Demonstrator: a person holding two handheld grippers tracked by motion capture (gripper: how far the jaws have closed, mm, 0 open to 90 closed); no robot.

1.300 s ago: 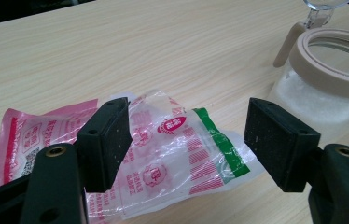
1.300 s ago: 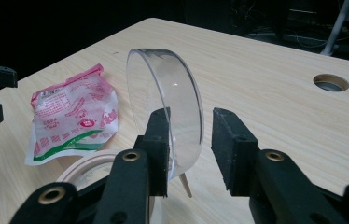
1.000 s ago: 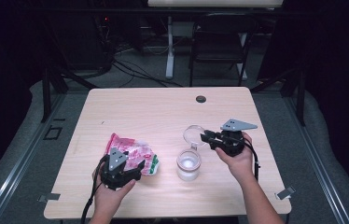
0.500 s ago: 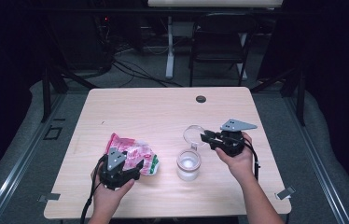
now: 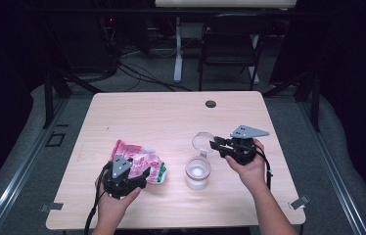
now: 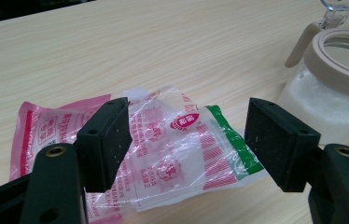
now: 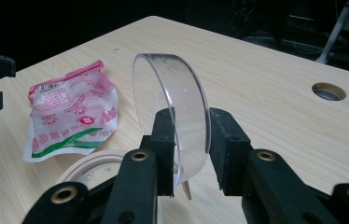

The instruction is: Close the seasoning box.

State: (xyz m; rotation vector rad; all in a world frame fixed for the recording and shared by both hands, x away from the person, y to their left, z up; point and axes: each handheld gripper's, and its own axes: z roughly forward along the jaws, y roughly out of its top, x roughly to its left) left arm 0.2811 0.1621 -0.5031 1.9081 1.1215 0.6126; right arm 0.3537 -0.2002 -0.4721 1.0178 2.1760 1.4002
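A crumpled clear plastic bag [image 5: 142, 157] with pink, red and green print lies on the table at the front left. My left gripper [image 5: 139, 175] hovers just over its near edge, open; in the left gripper view the bag [image 6: 177, 140] lies below and between the spread jaws of the left gripper [image 6: 191, 135]. A clear jar [image 5: 198, 172] with a tan rim, holding white grains, stands to the bag's right. Its round clear lid [image 5: 203, 142] is tipped up on a tan hinge behind it. My right gripper [image 7: 192, 123] is shut on the lid [image 7: 177, 112].
The wooden table [image 5: 171, 117] has a round cable hole [image 5: 211, 104] near its far edge. A dark folding chair [image 5: 230, 44] and a white table leg [image 5: 177, 49] stand behind the table. In the right gripper view the bag [image 7: 70, 112] lies left of the jar rim [image 7: 93, 168].
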